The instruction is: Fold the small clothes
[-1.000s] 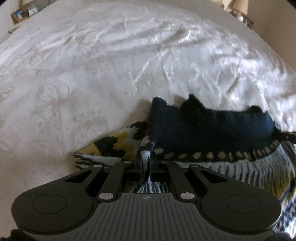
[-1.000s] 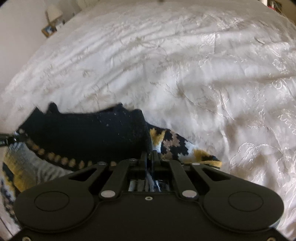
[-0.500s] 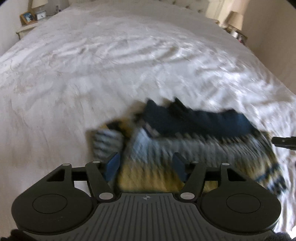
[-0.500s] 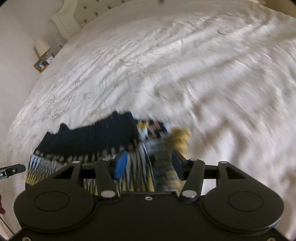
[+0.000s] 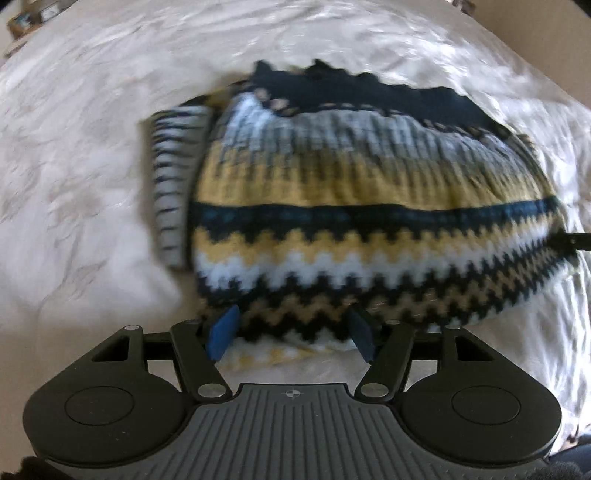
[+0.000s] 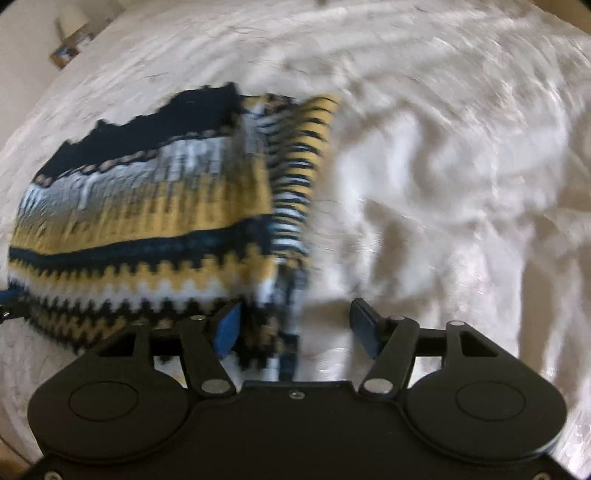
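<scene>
Your patterned sweater lies folded on the white bedspread. Your left gripper and right gripper have just been opening, jaws wide at the sweater's near hem, gripping nothing.

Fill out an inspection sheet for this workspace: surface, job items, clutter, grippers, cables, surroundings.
Surface: white bedspread, wrinkled, embossed pattern.
Job's things: one knitted sweater, navy, yellow and white zigzag bands, lying folded on the bedspread; a striped sleeve shows along its edge.
Clutter: nothing seen on the bed.
Grippers: left gripper open, its jaws have just been opening, pads clear of the sweater's near edge; right gripper open, likewise just opening, knit edge between the jaws, not pinched.
Cables: nothing seen.
Surroundings: lamp and picture frame beside the bed; image blurred.
</scene>
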Tool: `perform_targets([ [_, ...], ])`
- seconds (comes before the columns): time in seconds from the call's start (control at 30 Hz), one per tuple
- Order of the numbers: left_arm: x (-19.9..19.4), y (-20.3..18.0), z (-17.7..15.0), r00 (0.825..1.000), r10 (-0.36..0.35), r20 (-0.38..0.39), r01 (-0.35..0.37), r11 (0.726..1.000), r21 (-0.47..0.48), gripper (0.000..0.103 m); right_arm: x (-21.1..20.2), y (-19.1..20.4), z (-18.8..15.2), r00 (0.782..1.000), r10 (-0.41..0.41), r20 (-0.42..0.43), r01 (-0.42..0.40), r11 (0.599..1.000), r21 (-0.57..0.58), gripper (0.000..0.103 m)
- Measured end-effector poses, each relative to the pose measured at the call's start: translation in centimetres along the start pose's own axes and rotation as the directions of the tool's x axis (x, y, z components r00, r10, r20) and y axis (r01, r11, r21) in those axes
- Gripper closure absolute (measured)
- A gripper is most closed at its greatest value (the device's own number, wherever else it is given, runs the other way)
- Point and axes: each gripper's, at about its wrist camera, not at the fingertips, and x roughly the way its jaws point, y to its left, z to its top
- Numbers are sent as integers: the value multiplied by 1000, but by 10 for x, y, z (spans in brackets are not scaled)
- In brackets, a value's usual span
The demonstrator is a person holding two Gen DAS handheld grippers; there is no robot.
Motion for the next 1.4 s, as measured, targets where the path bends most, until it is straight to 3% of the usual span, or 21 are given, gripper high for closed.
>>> perform_targets([
  [0.17,0,9,-8,992,105,-76,-99,992,80,37,-3,-3,0,1000,6,18,-6,1000,10,36],
  [0.27,-5,25,-16,987,132,-88,-132,991,-1,38,-9,-8,-9,999,23,30,-25,998,54,35],
  [0.33,-19,31,-18,987,149,-53,-151,987,-51,39,-17,-12,-12,998,41,44,-45,996,76,34],
  [0.5,-52,17,-1,988,127,92,-116,986,-122,38,-37,-14,-11,990,89,109,-100,990,98,32],
  [0.63,-54,-14,23,986,38,164,-19,993,-117,38,-44,-18,-6,983,113,143,-133,981,140,30],
  [0.77,-27,-56,33,994,-10,108,9,1000,7,37,-41,-19,2,980,132,147,-155,976,153,29],
  [0.93,-13,-83,35,995,-65,76,59,995,80,38,-35,-19,11,968,202,147,-224,962,156,21],
  [1.3,7,-94,100,990,-108,93,110,994,-14,37,24,-26,43,948,316,34,-316,925,212,16],
  [1.4,23,-97,118,993,-100,66,102,994,-33,37,37,-26,49,933,360,16,-354,906,231,5],
])
